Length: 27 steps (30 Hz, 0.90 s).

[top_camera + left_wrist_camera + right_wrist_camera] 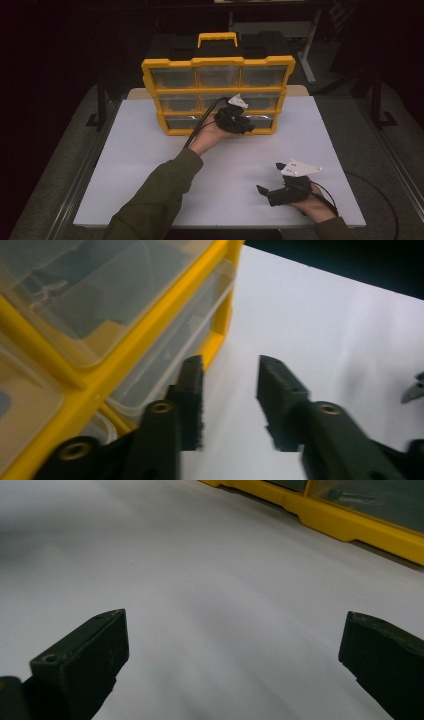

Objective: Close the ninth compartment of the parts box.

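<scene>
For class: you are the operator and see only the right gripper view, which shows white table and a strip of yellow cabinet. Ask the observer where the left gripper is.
Observer: In the high view the left gripper is at the bottom row of the yellow drawer cabinet, towards its right end.
Operator: Are its jaws on anything?
Observer: No. They stand apart with only the white table showing between them. One jaw is close to a clear drawer.
Operator: How many drawers does the cabinet have?
Observer: Nine, in three rows of three, with a yellow handle on top.
</scene>
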Available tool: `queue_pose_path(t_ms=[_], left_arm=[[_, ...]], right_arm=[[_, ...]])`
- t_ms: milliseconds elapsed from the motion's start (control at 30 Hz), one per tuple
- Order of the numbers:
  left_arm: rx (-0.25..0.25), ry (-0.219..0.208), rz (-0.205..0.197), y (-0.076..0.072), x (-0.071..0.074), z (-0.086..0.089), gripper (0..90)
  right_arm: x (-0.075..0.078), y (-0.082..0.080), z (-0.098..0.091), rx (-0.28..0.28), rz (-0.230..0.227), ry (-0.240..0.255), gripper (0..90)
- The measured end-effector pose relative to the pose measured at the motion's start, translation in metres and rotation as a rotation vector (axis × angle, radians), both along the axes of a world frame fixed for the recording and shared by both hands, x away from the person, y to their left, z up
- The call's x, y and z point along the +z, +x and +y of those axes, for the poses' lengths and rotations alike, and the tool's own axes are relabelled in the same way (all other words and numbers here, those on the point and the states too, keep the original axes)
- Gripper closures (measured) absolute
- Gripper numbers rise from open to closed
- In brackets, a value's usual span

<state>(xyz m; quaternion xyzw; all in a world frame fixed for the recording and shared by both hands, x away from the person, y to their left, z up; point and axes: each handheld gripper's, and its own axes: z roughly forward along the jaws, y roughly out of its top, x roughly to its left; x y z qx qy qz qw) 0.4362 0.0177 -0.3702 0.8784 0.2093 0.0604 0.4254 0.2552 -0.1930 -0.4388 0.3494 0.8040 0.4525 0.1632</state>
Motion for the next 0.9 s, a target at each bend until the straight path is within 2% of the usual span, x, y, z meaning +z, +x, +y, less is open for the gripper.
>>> queue_pose_path(t_ms=[367, 633, 733, 800, 900], left_arm=[[-0.056, -0.026, 0.047, -0.007, 0.000, 0.008, 37.2], [-0.053, 0.003, 0.028, -0.016, -0.006, 0.015, 19.5], [-0.055, -0.003, 0.025, -0.018, -0.005, 0.019, 13.2], [-0.052, -0.025, 0.027, -0.020, -0.006, 0.021, 11.0], [-0.072, -0.021, 0.026, -0.023, -0.006, 0.023, 3.9]], right_arm=[[0.000, -0.001, 0.001, -0.003, 0.010, -0.003, 0.0], [0.000, -0.001, 0.001, -0.001, 0.005, -0.006, 0.0], [-0.001, -0.001, 0.002, 0.003, 0.004, -0.008, 0.0], [-0.001, -0.001, 0.002, 0.001, 0.005, -0.008, 0.0], [0.000, -0.001, 0.002, 0.003, 0.008, -0.010, 0.0]])
